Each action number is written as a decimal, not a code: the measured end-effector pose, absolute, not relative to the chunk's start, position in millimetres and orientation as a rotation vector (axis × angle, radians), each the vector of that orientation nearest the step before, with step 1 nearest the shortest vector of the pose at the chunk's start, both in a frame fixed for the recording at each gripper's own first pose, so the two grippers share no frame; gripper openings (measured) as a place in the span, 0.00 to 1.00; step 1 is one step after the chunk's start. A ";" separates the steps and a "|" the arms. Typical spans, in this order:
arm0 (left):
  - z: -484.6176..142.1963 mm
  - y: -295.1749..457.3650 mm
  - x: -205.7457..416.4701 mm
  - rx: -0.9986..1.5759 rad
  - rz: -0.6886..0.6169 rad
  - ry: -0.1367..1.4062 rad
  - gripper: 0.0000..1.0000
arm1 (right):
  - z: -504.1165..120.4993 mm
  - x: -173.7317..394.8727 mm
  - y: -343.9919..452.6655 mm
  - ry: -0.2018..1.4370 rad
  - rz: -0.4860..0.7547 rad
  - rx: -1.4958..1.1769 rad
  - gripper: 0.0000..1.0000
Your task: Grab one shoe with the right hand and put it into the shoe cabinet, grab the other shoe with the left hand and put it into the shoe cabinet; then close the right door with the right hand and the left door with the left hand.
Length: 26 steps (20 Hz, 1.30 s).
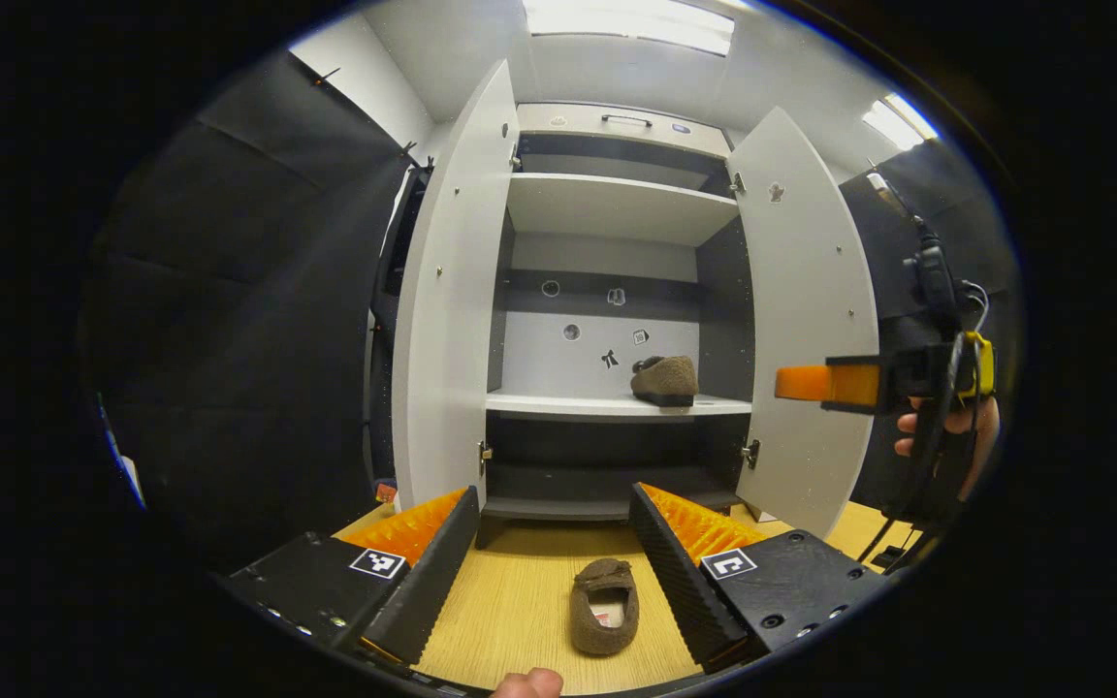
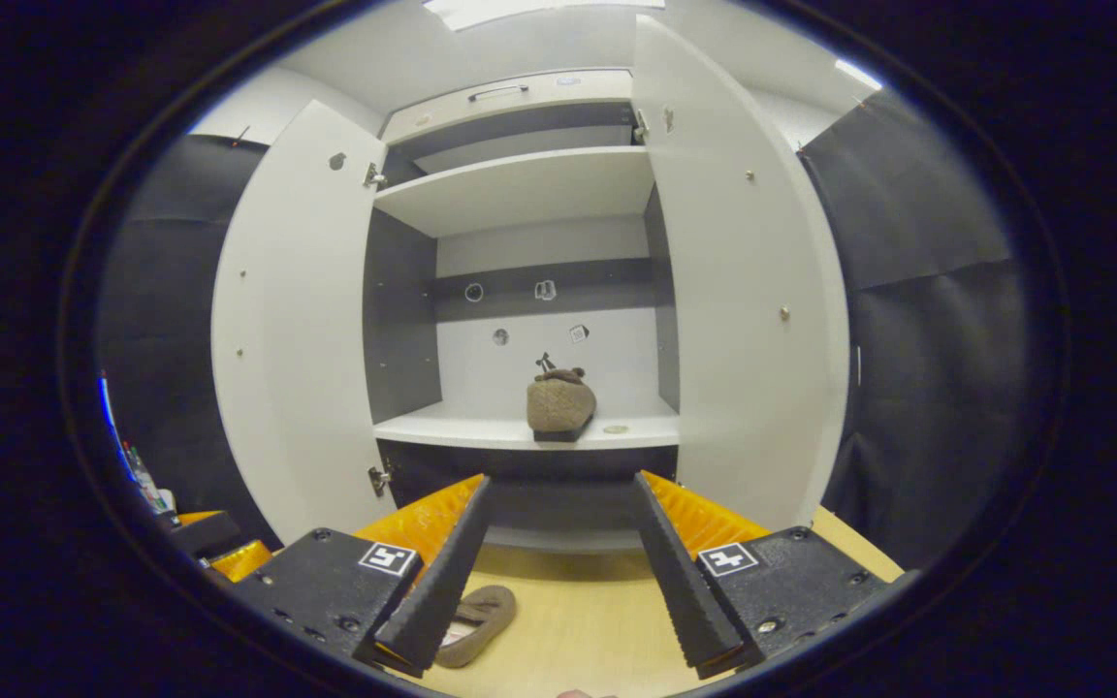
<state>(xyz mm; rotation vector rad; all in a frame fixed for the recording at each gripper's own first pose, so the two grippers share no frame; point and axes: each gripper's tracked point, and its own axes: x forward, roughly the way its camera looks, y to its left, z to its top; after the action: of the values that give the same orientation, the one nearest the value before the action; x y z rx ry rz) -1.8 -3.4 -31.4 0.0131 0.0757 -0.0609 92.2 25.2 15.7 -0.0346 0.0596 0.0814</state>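
A white shoe cabinet stands with both doors swung wide. One brown fuzzy shoe rests on the right part of its middle shelf, and in the right gripper view that shoe is straight ahead. The other brown shoe lies on the wooden floor between the fingers of my left gripper, which is open above it. My right gripper is open and holds nothing, pointing at the shelf. The floor shoe sits at its lower left. In the left gripper view the right gripper hovers by the right door.
The left door and right door flank the opening. An upper shelf and a dark bottom compartment hold nothing. A hand holds the right gripper. Light wooden floor spreads in front.
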 end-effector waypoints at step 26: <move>-279.7 -24.7 87.1 -0.033 -0.205 0.727 0.95 | -23.9 -2.5 -26.9 0.069 -0.107 -0.137 0.90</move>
<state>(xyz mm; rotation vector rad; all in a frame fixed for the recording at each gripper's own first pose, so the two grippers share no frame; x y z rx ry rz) 87.1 -24.7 -279.7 -0.0335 0.7273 -0.2051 -2.5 -26.9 -23.9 -0.1368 0.0692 -0.1068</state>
